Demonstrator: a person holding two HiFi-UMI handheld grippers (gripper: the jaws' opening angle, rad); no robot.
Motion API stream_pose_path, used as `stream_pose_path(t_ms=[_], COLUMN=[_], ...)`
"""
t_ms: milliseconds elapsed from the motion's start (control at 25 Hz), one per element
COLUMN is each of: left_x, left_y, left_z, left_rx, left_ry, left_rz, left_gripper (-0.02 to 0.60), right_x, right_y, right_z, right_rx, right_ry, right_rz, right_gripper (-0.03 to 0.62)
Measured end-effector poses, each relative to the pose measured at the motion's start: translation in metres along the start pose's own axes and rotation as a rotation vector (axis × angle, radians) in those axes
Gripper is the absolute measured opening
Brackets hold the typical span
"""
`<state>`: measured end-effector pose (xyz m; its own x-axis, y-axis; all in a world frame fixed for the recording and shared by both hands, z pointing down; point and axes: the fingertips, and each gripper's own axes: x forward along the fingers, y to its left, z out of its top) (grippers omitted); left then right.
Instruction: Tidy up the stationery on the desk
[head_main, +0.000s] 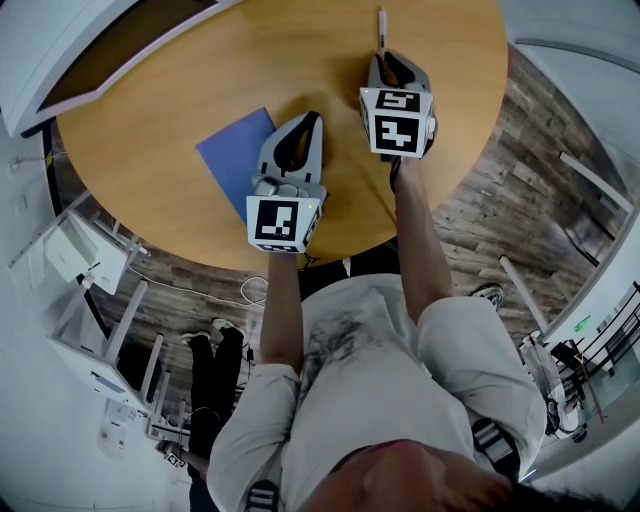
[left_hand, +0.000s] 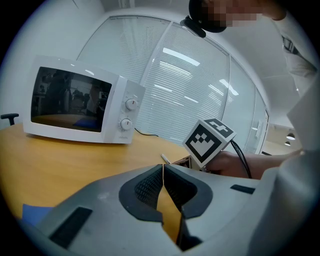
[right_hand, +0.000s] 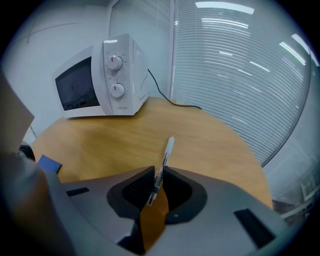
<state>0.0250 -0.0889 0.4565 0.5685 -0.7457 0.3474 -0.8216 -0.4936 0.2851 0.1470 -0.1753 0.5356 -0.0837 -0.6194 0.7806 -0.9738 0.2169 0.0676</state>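
Pick-up step, seemingly: gripping slim white plastic pen (right_hand: 167, 150) in right tongs (right_hand: 159, 172), far on round wooden desk (right_hand: 100, 145), left tongs (left_hand: 163, 167) closed empty. Next: lift steadily.

One pen (right_hand: 167, 150), one notebook (head_main: 235, 160) (blue)

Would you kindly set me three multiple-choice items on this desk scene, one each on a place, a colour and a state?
1. Where does the microwave stand?
A) on the floor
B) on the round desk
C) on a shelf

2. What colour is the notebook?
A) blue
B) red
C) green

3. How is the right gripper?
A) open and empty
B) shut on the notebook
C) shut on the pen

Answers:
1. B, its base rests on the wooden top.
2. A, its flat cover shows plain blue.
3. C, the pen sits pinched between its jaws.
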Motion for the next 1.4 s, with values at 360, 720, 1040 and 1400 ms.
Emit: stream_pose_path(t_ms=[360,720,1040,1400], left_x=[-0.020,-0.049,-0.076,-0.100], left_y=[0.000,0.000,0.005,0.008], left_z=[-0.008,-0.018,-0.025,-0.037], left_rx=[-0.013,-0.030,-0.036,-0.048], left_ry=[-0.001,-0.010,-0.013,-0.014], left_rz=[0.026,0.058,0.089,0.114], left_gripper=[0.011,0.011,0.012,0.012], right_x=[-0.023,-0.048,-0.068,-0.085], right_y=[0.022,0.050,0.078,0.113], right_z=[-0.026,-0.055,-0.077,-0.100], right_rx=[-0.038,-0.084,-0.130,-0.156], right_ry=[0.016,0.025,0.036,0.043], right_rz=[0.040,0.089,0.134,0.187], right_gripper=[0.106,0.106,0.100,0.097])
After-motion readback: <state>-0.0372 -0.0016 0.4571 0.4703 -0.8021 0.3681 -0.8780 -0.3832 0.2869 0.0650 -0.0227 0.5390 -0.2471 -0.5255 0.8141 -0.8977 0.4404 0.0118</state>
